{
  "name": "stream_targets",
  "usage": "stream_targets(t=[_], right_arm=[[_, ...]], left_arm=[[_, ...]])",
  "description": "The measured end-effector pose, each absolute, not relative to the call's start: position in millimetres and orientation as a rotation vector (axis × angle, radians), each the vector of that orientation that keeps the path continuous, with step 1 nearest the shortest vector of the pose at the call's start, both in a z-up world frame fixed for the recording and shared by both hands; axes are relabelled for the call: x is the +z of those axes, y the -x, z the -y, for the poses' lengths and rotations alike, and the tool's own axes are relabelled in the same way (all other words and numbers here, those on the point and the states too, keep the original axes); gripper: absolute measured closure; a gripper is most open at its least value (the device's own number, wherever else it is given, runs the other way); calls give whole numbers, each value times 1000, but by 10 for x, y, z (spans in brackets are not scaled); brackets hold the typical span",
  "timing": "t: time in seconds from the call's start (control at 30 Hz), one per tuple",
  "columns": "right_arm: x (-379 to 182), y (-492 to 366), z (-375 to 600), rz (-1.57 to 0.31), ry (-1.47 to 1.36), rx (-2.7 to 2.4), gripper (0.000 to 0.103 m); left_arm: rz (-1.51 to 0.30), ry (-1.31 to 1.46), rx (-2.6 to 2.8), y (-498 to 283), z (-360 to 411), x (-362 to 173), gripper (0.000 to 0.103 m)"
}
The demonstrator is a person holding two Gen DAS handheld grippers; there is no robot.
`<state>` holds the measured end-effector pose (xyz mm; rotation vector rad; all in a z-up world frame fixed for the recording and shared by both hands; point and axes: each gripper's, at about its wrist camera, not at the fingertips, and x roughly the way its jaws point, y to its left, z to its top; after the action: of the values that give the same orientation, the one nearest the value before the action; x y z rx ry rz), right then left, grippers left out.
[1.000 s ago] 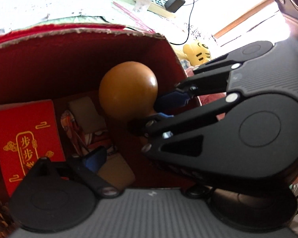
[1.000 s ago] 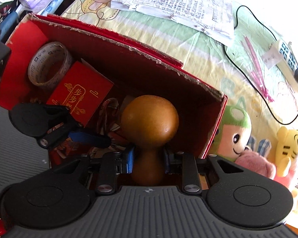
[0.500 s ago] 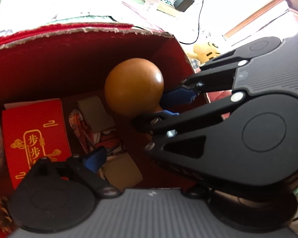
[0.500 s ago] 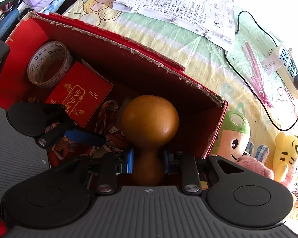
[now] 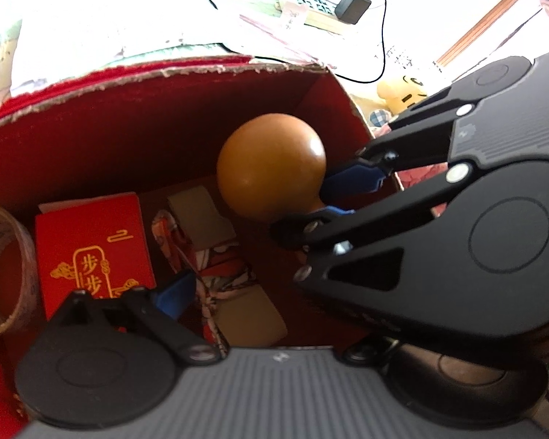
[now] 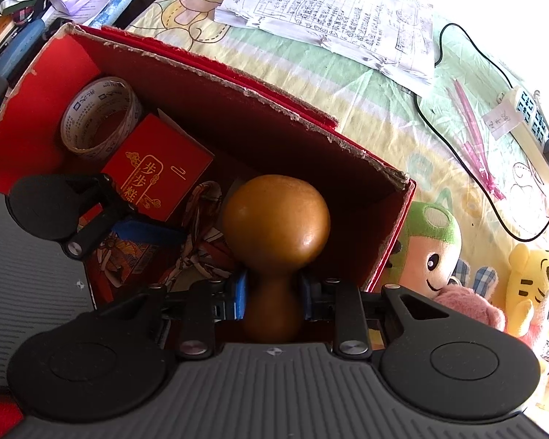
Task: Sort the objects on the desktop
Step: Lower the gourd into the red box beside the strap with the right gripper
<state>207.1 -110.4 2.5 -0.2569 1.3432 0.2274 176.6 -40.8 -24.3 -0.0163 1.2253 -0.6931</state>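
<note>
Wooden and glossy brown, the gourd (image 6: 276, 236) sits pinched at its narrow neck between the blue pads of the right tongs (image 6: 273, 294), its round head hanging inside the red box (image 6: 238, 113), near the right-hand wall and above the clutter on the floor. Against the views of a second ago it has barely shifted within the right wrist view, and the grip is unchanged; in the left wrist view more of the box floor shows, and a tape roll (image 5: 3, 270) has come into sight at the left edge. So the carry looks over and the gourd is probably being lowered to rest; release is what remains.

Left tongs (image 6: 157, 232) reach into the box from the other side, one blue pad over the patterned packets (image 6: 128, 256); whether they are spread or pressed together I cannot tell. A red packet (image 6: 161, 172) with gold characters lies beside the tape roll.

Outside the box, on the cartoon-print cloth, are papers (image 6: 333, 14), a black cable (image 6: 457, 146), and two plush toys (image 6: 432, 248) touching the right wall.
</note>
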Motion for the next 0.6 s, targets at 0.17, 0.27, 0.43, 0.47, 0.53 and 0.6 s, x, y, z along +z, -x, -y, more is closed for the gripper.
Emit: stream_targets(t=[0.17, 0.27, 0.43, 0.47, 0.53, 0.6], right_arm=[[39, -2034, 1108, -1356, 244, 241, 74], [41, -1999, 1112, -1361, 243, 251, 74], [56, -1982, 1121, -1360, 227, 245, 74], [60, -1973, 1124, -1359, 227, 244, 74], [64, -1936, 1136, -1357, 223, 242, 74], [78, -1910, 1155, -1356, 217, 240, 74]], left_arm=[[-1229, 0, -689, -1763, 457, -222, 4], [-1242, 3, -695, -1768, 468, -264, 4], [-1235, 2, -686, -1720, 424, -224, 4], [-1238, 5, -685, -1715, 410, -225, 4], [-1246, 13, -686, -1729, 364, -239, 4], [-1247, 12, -684, -1740, 349, -238, 4]])
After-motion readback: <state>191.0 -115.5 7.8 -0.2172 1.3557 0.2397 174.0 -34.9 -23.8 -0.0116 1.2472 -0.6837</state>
